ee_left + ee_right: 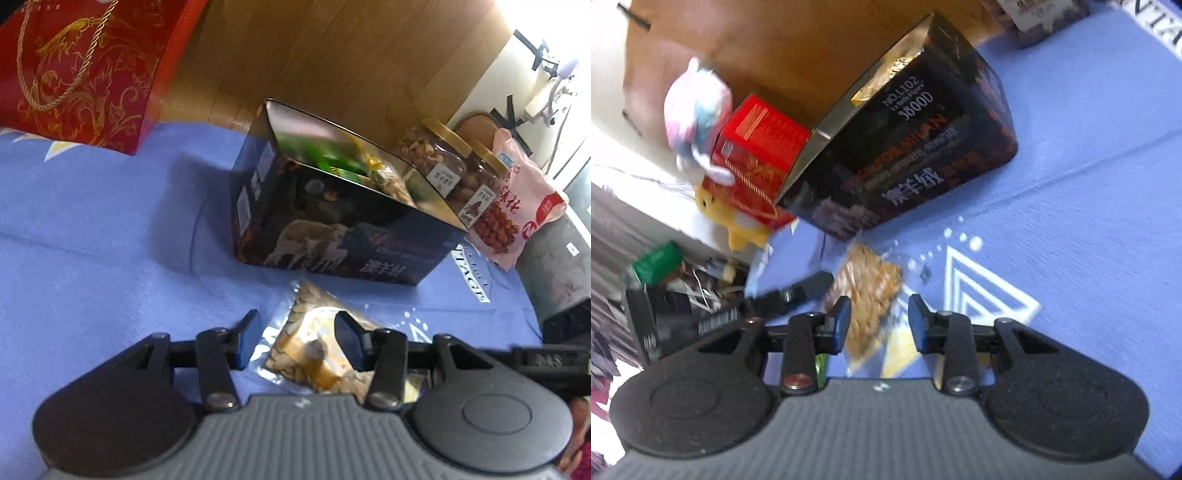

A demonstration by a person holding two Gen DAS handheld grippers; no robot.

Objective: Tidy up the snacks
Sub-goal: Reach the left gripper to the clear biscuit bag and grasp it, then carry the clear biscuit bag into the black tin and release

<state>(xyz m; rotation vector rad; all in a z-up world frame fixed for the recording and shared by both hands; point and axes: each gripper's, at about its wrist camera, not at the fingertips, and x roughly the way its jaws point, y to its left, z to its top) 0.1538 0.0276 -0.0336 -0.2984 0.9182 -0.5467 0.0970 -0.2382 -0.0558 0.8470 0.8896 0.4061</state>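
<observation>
A clear packet of brown snack pieces lies flat on the blue cloth, just in front of a dark open-topped box printed with sheep. My left gripper hovers low over the packet with its fingers either side of it and the pads apart from it, so it is open. In the right wrist view the same packet lies just past the tips of my right gripper, which is also open and holds nothing. The box contains green packets and other snacks.
Two gold-lidded jars of nuts and a pink snack bag stand right of the box. A red gift bag sits at the back left. In the right view, a red box and plush toys crowd the cloth's edge.
</observation>
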